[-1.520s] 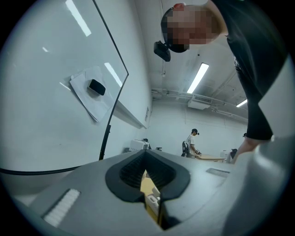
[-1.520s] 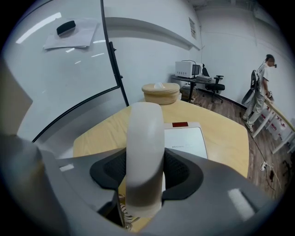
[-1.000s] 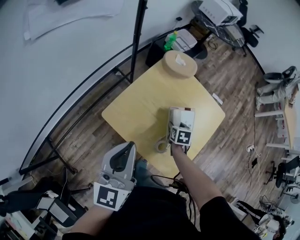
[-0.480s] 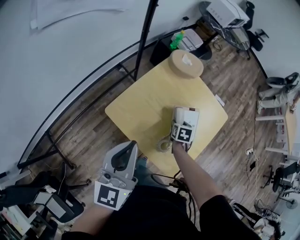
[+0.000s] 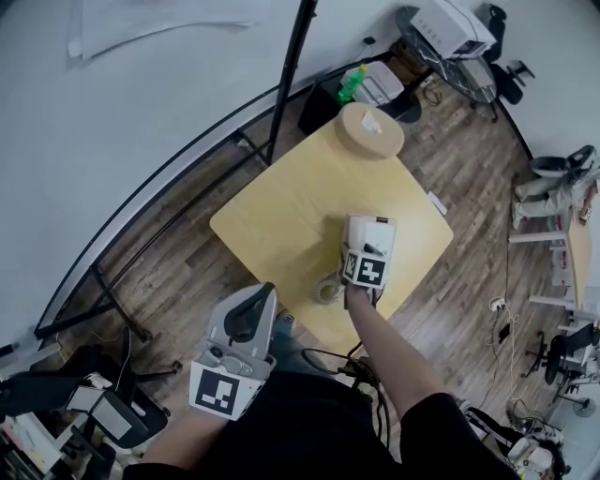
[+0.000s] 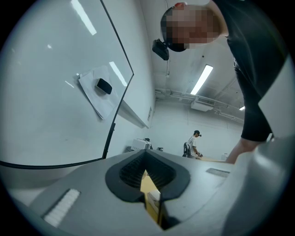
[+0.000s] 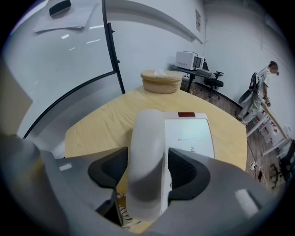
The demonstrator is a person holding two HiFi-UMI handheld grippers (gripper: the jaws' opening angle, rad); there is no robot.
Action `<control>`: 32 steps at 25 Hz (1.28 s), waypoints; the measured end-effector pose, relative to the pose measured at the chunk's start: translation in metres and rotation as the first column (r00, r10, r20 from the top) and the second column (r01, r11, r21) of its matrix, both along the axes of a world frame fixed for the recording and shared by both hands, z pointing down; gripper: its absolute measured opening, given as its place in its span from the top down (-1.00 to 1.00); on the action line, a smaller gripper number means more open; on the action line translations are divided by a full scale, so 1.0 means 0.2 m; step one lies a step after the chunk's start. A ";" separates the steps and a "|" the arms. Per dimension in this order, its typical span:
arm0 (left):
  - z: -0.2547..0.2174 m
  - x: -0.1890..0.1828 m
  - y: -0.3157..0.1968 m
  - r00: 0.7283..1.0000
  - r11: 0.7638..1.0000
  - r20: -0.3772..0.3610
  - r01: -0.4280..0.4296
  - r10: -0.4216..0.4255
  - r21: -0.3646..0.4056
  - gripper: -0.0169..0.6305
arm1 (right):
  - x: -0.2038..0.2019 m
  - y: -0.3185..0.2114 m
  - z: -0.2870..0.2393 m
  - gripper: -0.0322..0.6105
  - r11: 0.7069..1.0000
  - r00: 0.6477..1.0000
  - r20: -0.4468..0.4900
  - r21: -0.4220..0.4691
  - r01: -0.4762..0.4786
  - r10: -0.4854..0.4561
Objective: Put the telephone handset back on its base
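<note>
A white telephone base (image 5: 375, 232) lies on the pale wooden table (image 5: 281, 206) near its front right edge. In the right gripper view the white handset (image 7: 146, 152) lies along the left side of the base (image 7: 191, 133). My right gripper (image 7: 146, 173) straddles the handset. Its jaws are opening and the dark pads stand close on either side. From above, the right gripper (image 5: 360, 246) hides most of the handset. The coiled cord (image 5: 326, 291) hangs off the table edge. My left gripper (image 5: 258, 295) is held low by the body, shut and empty.
A round wooden tissue box (image 5: 370, 129) stands at the table's far corner. A black pole (image 5: 284, 84) rises behind the table by the white wall. Office chairs and a cart (image 5: 450, 23) stand further off on the wooden floor.
The right gripper stays over the phone with hardly any shift. The left gripper has not moved. The head view has drifted slightly.
</note>
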State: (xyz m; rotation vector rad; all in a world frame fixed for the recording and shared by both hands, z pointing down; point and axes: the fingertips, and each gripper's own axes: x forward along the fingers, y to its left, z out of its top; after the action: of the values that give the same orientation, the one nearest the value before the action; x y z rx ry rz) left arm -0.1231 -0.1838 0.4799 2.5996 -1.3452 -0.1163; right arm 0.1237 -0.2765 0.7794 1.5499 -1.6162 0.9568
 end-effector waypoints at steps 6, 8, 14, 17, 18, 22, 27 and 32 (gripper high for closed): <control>-0.10 0.04 -0.03 1.000 0.999 -0.013 -0.021 0.021 0.028 0.95 | 0.00 0.01 -0.37 0.09 0.985 0.998 0.061 0.171 0.024 -0.035; -0.17 0.07 -0.05 0.999 0.998 -0.017 -0.036 0.037 0.052 0.95 | 0.00 0.02 -0.55 0.09 0.967 0.994 0.089 0.252 0.032 -0.056; -0.38 0.19 -0.08 0.995 0.984 -0.058 -0.076 0.086 0.162 0.95 | 0.04 0.12 -1.08 0.11 0.890 0.981 0.091 0.443 0.113 -0.170; -0.45 0.28 -0.08 0.990 0.976 -0.050 -0.118 0.129 0.182 0.95 | 0.03 0.22 -1.28 0.22 0.839 0.971 0.049 0.516 0.176 -0.234; -0.47 0.31 -0.09 0.989 0.973 -0.043 -0.132 0.143 0.189 0.95 | 0.03 0.25 -1.35 0.29 0.818 0.970 0.032 0.544 0.185 -0.241; -0.56 0.41 -0.08 0.981 0.958 -0.022 -0.182 0.191 0.223 0.95 | 0.03 0.36 -1.54 0.49 0.747 0.963 0.008 0.633 0.203 -0.269; -0.65 0.52 -0.05 0.970 0.937 0.010 -0.236 0.242 0.256 0.95 | 0.05 0.50 -1.68 0.70 0.691 0.975 -0.015 0.703 0.168 -0.222; -0.69 0.59 -0.05 0.964 0.922 0.017 -0.259 0.265 0.287 0.95 | 0.10 0.57 -1.78 0.80 0.619 0.986 -0.035 0.775 0.129 -0.162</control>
State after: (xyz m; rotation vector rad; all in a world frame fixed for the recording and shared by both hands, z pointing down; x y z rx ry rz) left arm -0.0055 -0.1938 0.3416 2.9823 -1.0232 -0.3195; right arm 0.1429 -0.1635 0.4228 1.8869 -2.3219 0.1438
